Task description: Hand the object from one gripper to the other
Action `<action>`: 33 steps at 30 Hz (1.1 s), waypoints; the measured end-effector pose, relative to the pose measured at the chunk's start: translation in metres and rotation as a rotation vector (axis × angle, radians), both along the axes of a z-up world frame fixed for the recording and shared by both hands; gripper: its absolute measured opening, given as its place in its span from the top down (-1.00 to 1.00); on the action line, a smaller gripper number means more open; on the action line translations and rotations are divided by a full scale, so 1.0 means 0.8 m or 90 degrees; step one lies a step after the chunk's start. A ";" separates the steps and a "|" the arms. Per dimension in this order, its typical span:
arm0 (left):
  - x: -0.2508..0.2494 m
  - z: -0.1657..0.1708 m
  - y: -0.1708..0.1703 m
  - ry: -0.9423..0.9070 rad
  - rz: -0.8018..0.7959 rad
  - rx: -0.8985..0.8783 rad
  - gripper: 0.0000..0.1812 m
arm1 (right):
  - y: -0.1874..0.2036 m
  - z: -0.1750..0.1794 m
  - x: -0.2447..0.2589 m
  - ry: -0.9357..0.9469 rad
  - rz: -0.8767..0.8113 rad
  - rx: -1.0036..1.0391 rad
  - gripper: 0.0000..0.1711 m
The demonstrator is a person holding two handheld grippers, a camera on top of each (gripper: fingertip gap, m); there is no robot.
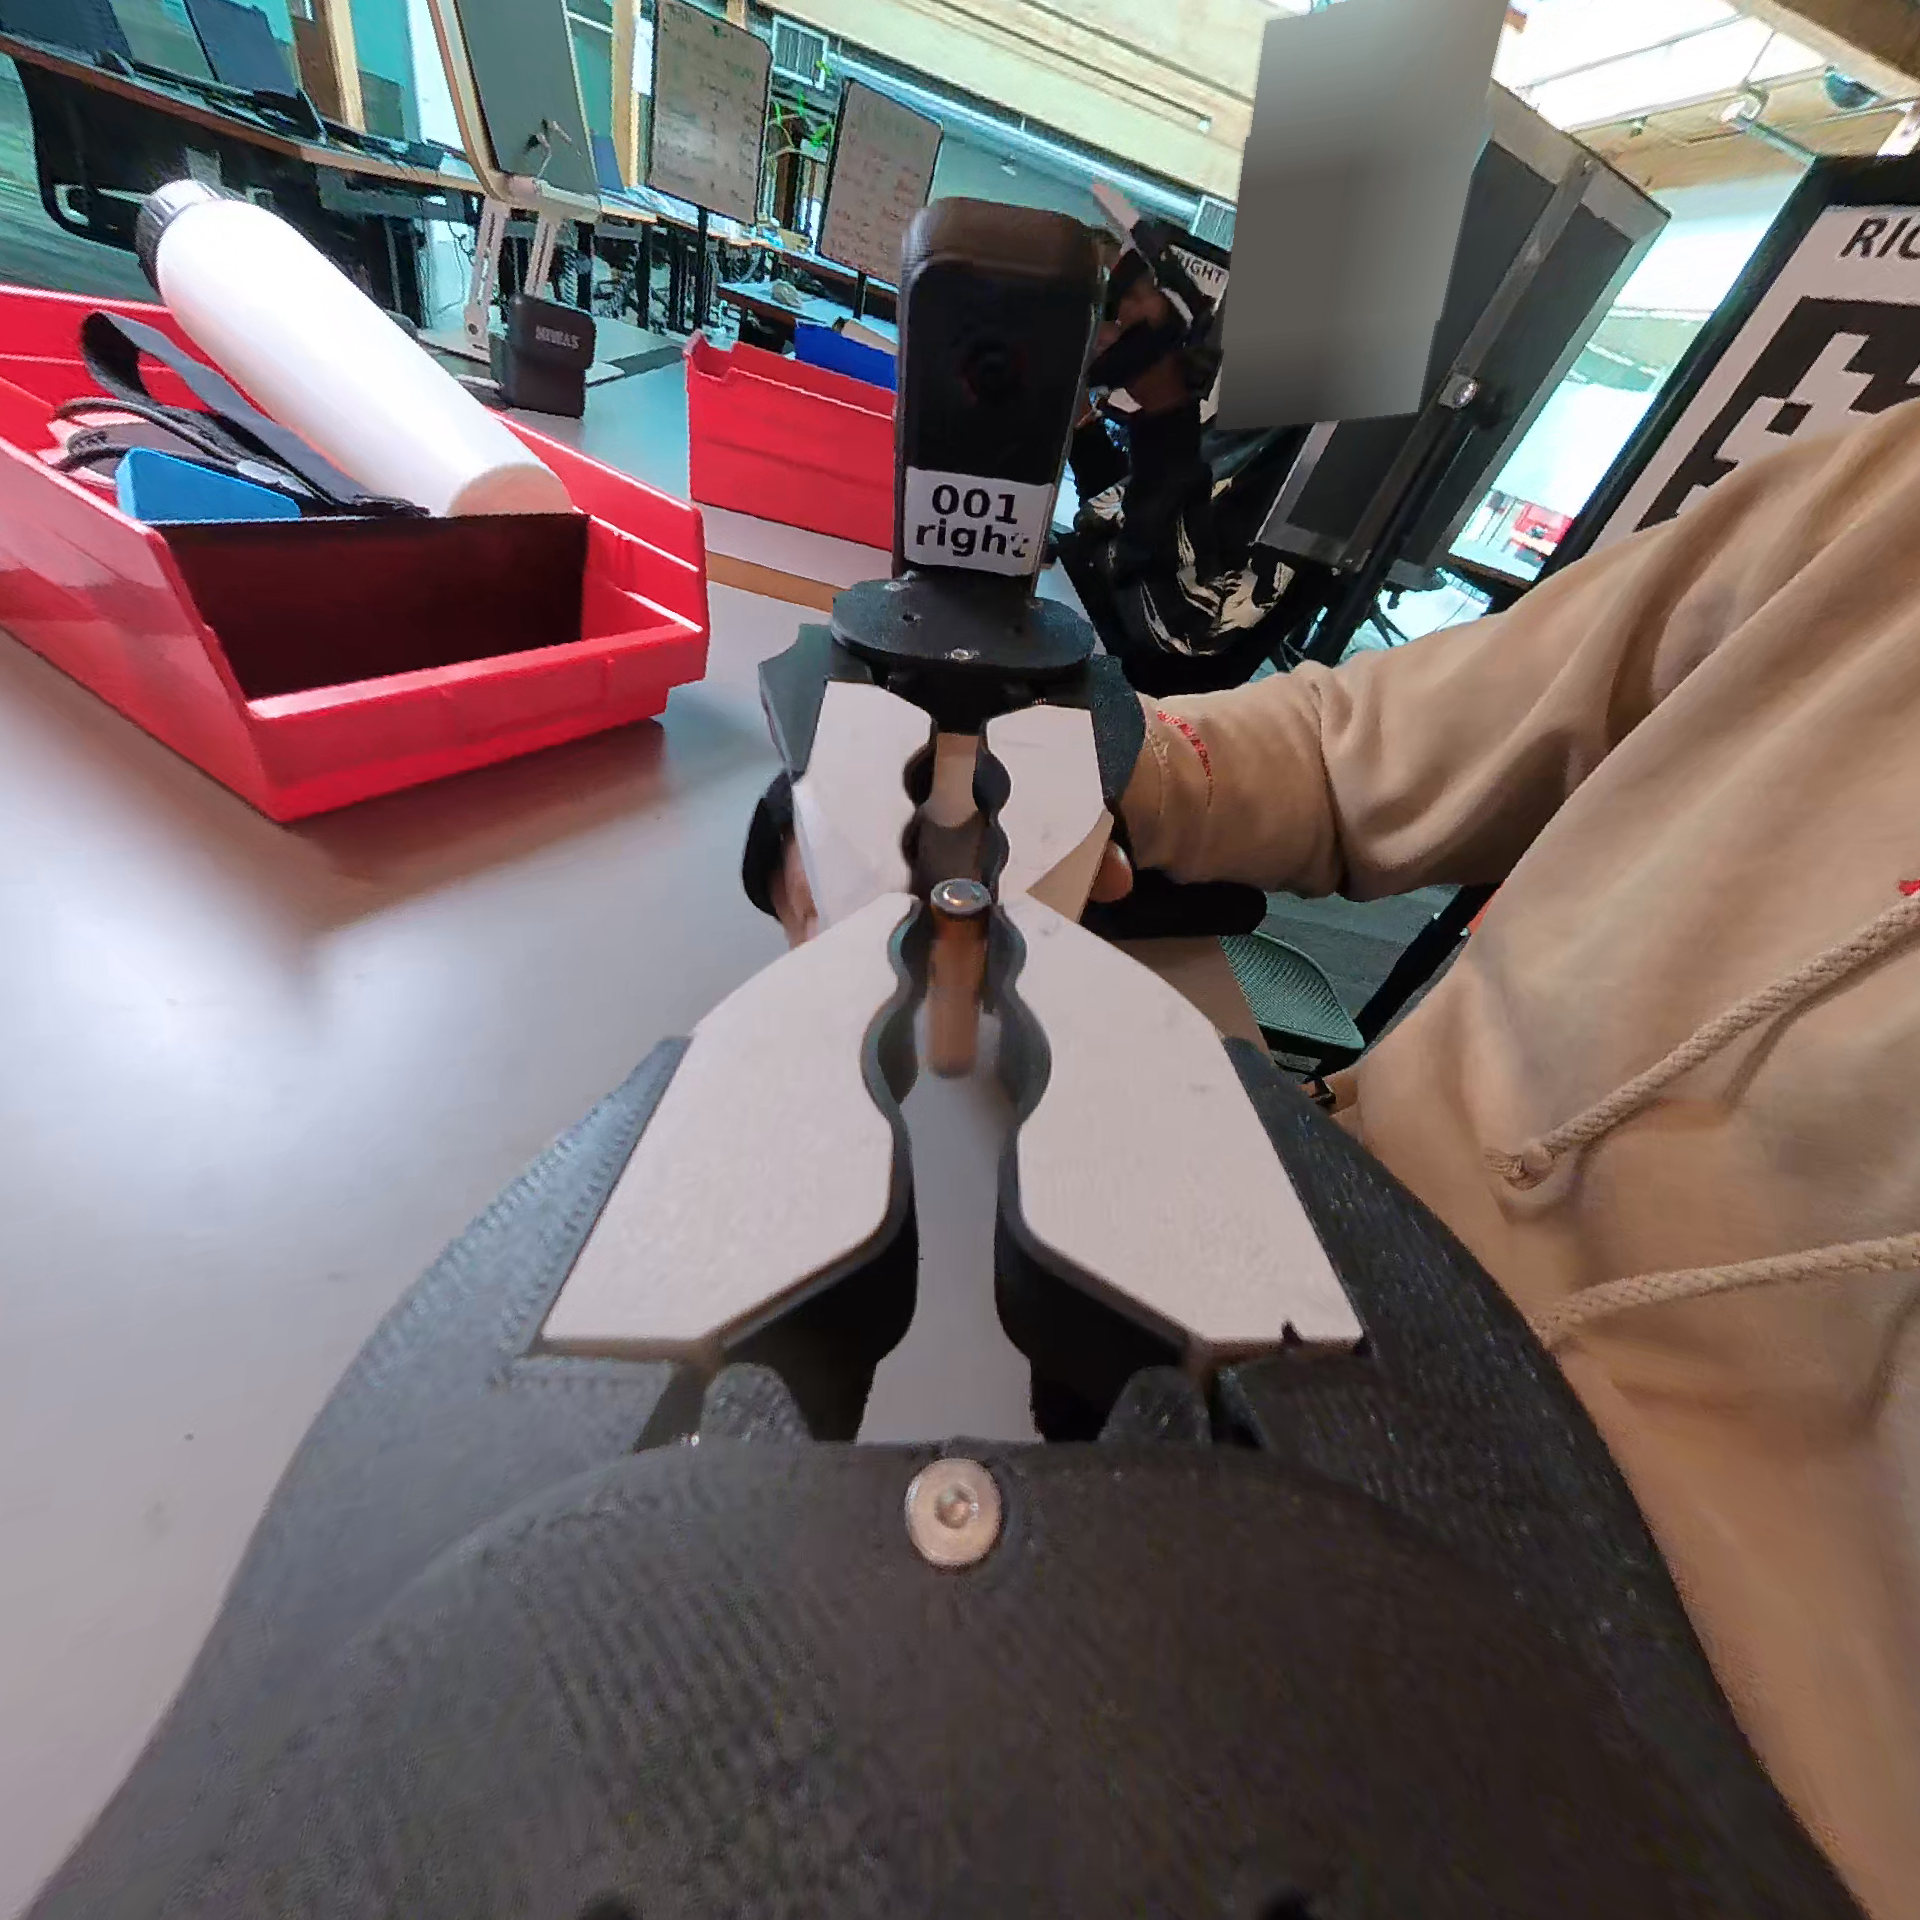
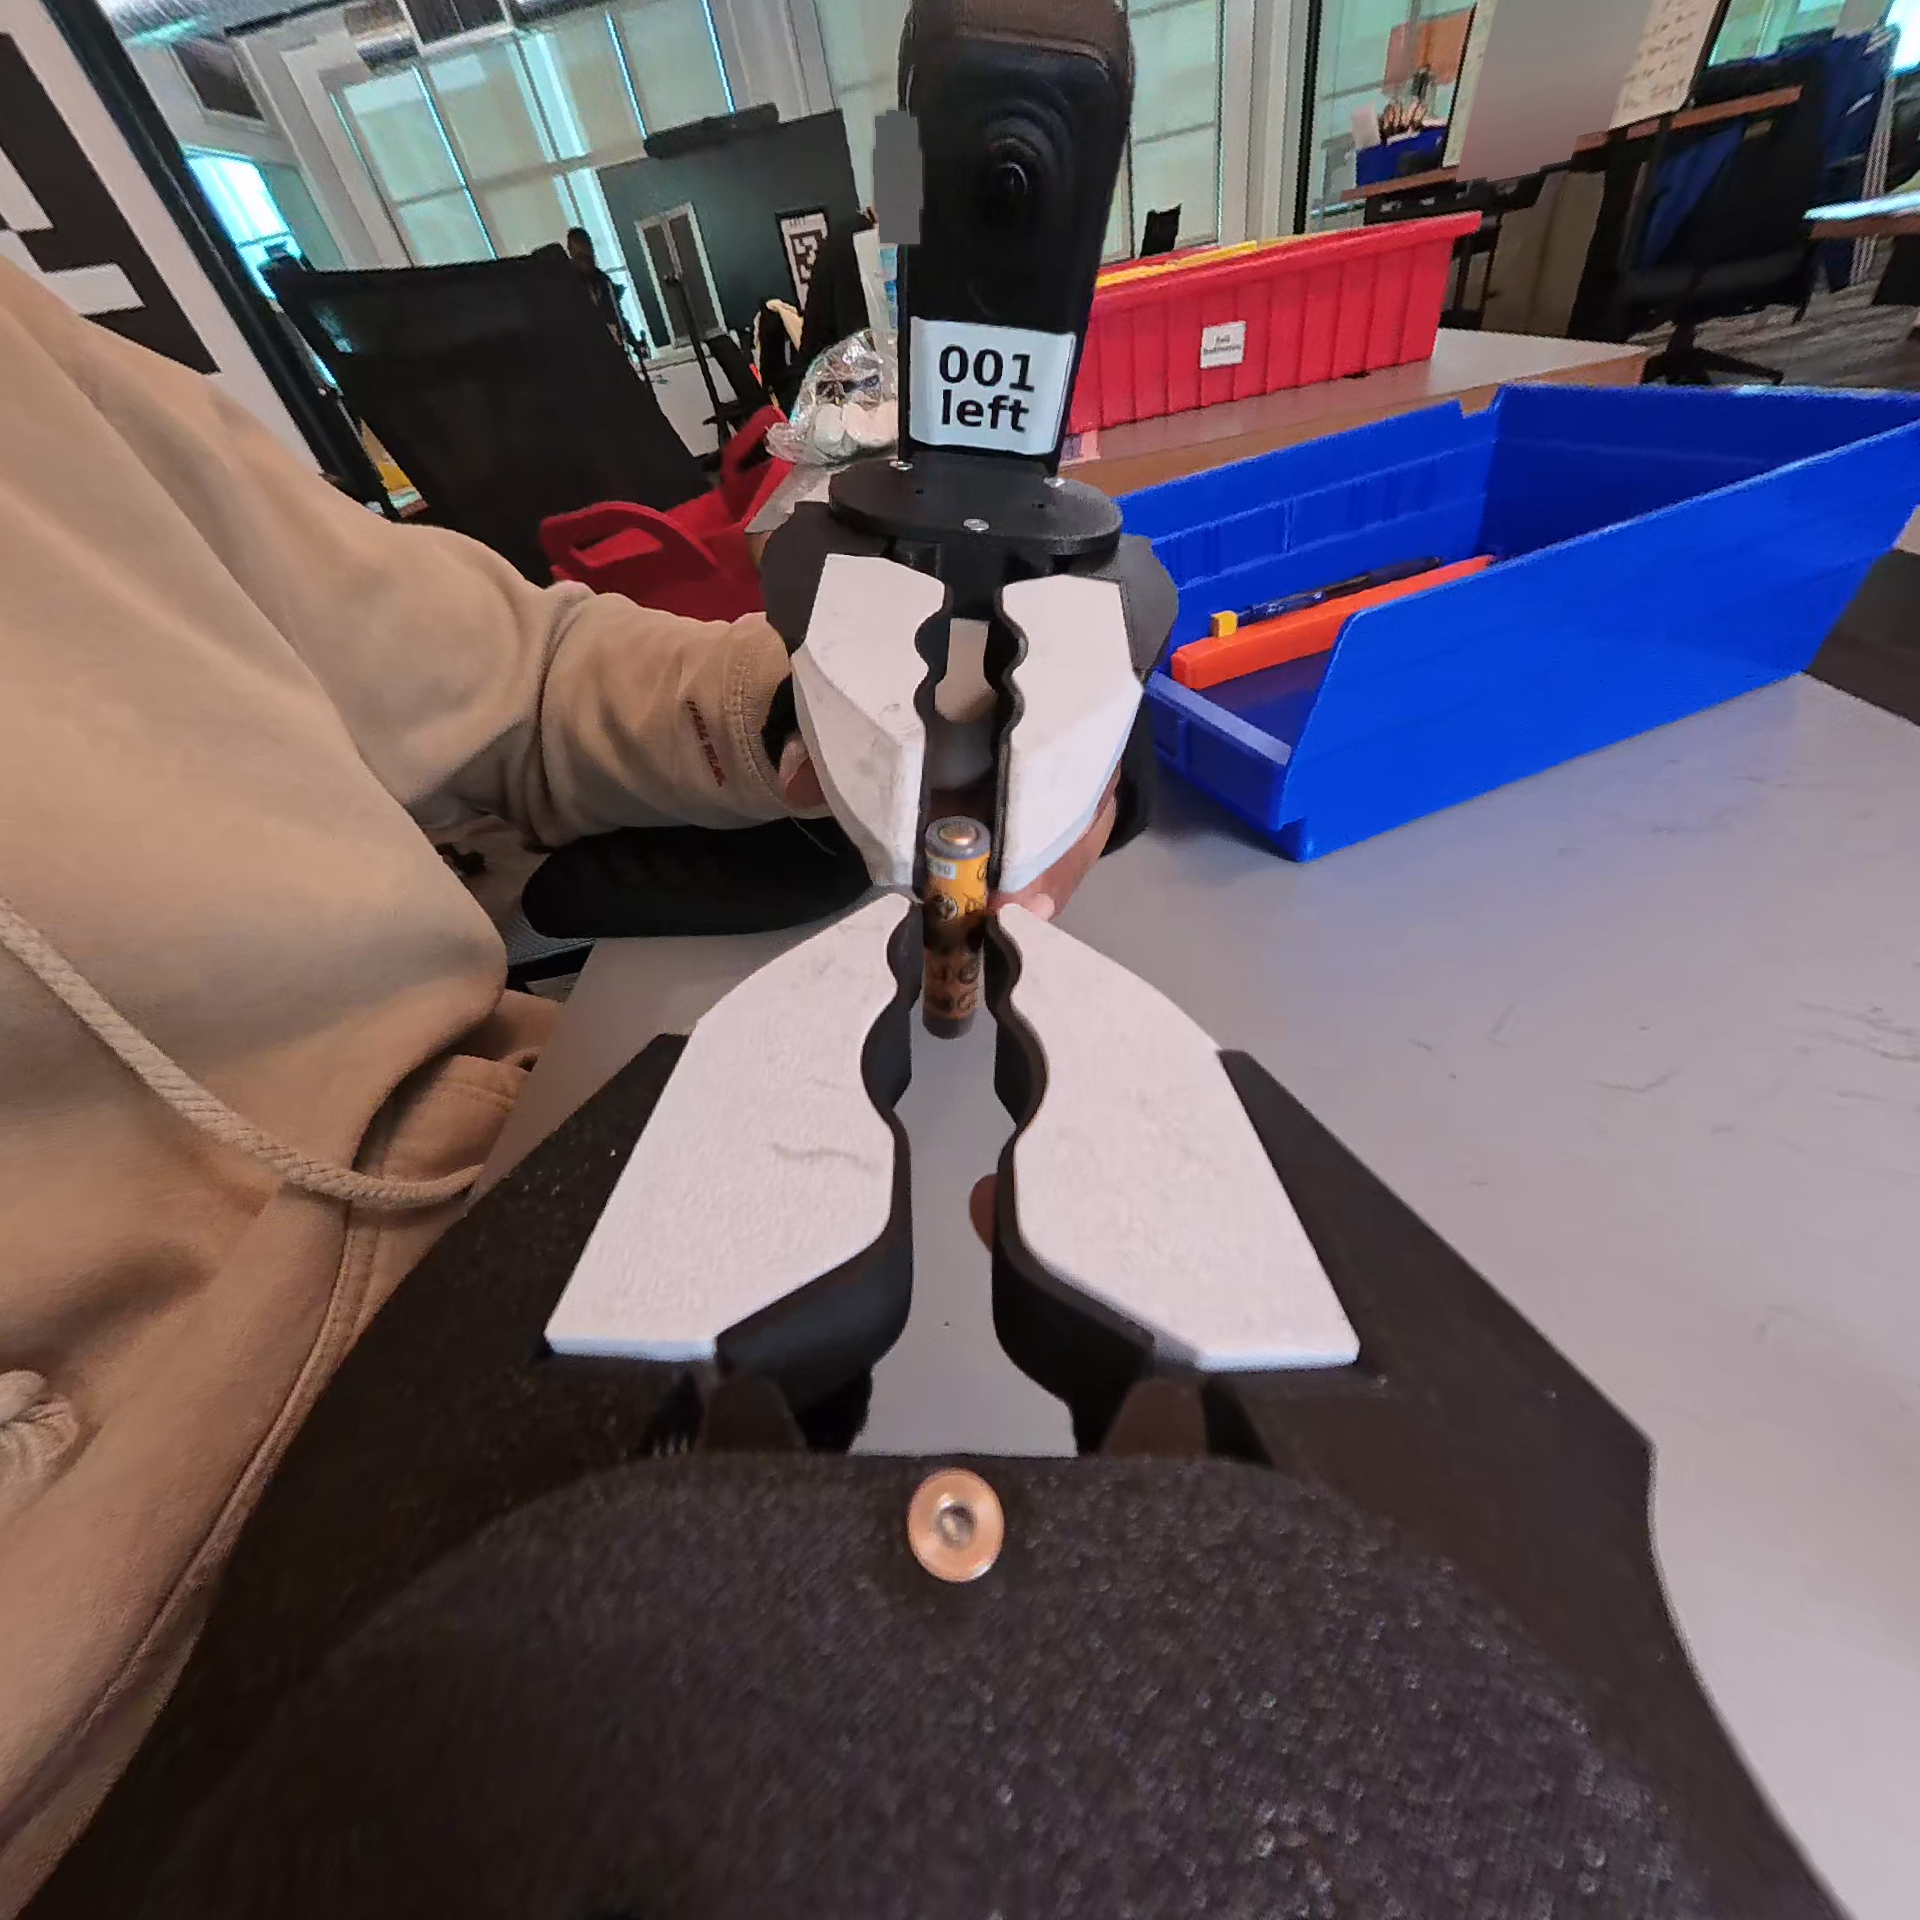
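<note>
Toward the table's far left edge, a red bin — white bottle, blue block, black strap inside. Toward the far right edge, a blue bin — orange bar and pen inside.

Bright, even daylight fills both views, pouring in from the big windows far beyond the fingertips, with only soft shadows on the table beside the fingers. Fisheye distortion bends everything out toward the edges, and the battery between the left gripper's fingertips smears at its near end. The far background stays reasonably sharp.
</note>
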State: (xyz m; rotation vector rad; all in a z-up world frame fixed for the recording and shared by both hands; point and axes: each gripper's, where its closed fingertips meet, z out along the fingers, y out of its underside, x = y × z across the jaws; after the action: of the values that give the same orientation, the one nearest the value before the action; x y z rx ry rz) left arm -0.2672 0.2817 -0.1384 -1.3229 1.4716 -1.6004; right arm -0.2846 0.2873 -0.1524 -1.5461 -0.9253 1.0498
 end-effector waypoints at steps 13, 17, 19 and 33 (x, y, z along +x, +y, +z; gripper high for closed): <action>0.002 -0.014 0.012 0.088 -0.048 -0.329 0.89 | 0.010 -0.024 0.000 -0.371 -0.112 0.507 0.20; 0.004 -0.014 0.008 0.081 -0.048 -0.297 0.88 | 0.010 -0.016 0.004 -0.354 -0.128 0.516 0.44; 0.004 -0.011 0.011 0.052 -0.030 -0.240 0.86 | 0.010 -0.013 0.005 -0.316 -0.121 0.460 0.44; 0.005 -0.032 0.041 -0.033 0.165 0.423 0.62 | 0.028 -0.003 0.027 0.067 -0.048 -0.184 0.45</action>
State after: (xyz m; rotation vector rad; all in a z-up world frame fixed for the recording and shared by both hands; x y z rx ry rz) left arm -0.2633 0.3143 -0.1637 -1.0152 1.5354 -0.8581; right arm -0.2632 0.3100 -0.1547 -1.7273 -0.6592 1.2394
